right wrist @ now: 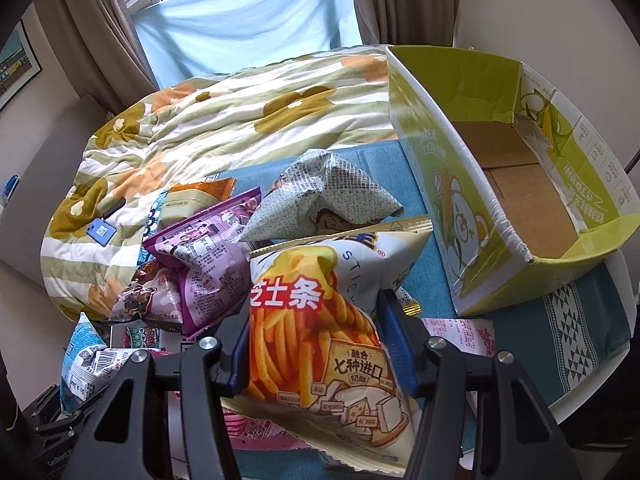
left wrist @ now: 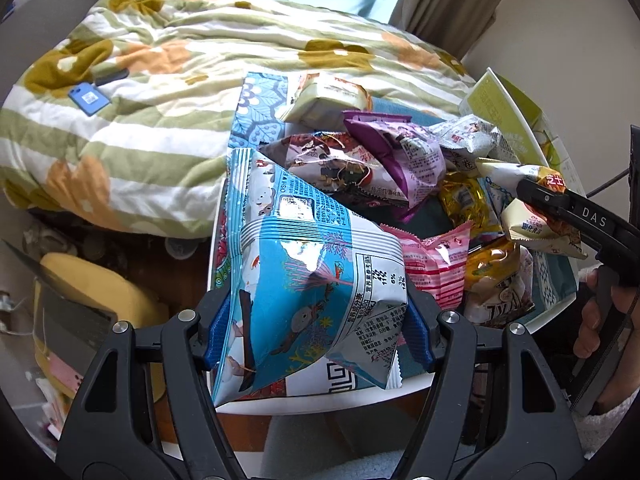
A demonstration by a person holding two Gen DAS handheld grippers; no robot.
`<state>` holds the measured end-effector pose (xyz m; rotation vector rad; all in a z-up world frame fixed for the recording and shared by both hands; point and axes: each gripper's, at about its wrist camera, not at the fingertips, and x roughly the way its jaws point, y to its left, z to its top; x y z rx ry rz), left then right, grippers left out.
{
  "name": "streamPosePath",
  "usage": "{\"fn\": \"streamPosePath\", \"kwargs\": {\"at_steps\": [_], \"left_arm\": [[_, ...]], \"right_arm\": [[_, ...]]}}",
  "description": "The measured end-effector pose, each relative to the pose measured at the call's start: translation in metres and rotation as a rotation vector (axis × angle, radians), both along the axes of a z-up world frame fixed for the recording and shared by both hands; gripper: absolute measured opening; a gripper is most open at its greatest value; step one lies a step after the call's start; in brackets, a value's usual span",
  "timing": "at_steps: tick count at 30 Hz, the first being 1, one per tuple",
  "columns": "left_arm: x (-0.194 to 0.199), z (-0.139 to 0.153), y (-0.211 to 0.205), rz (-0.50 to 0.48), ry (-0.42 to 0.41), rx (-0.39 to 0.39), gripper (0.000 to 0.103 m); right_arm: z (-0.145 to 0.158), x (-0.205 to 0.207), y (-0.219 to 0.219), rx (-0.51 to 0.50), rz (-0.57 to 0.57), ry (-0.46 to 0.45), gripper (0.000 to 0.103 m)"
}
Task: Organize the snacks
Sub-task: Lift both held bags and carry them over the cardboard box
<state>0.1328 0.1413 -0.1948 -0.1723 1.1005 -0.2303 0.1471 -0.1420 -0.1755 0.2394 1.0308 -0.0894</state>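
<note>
1. Left gripper (left wrist: 320,316): its blue-padded jaws are closed partway onto the lower part of a blue snack bag (left wrist: 304,264), squeezing it on both sides. The bag sits at the near-left edge of the snack pile, well left of the green cardboard box (right wrist: 500,184).
2. Snack pile: a purple packet (right wrist: 204,256) and a grey patterned packet (right wrist: 332,196) lie on the teal tablecloth (right wrist: 580,328), left of the box.
3. Right gripper (right wrist: 316,344): its jaws are closed partway on a cheese-stick bag (right wrist: 320,320), printed with orange sticks, pinching its middle. The bag stands upright, just left of the box's near corner.
4. The green cardboard box lies open, brown inside, with no snack showing in it.
5. A flowered quilt (right wrist: 224,120) lies behind the pile, left of the box.
</note>
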Motion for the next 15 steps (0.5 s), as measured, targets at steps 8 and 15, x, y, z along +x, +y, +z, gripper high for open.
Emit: {"fn": "streamPosePath", "kwargs": {"at_steps": [8, 15], "left_arm": [[-0.003, 0.044, -0.009, -0.01, -0.081, 0.005, 0.066], [0.015, 0.088, -0.051, -0.063, -0.174, 0.001, 0.066]], "right_arm": [[0.034, -0.018, 0.0, 0.004, 0.028, -0.067, 0.05], [0.068, -0.031, -0.015, 0.0, 0.014, -0.143, 0.05]]}}
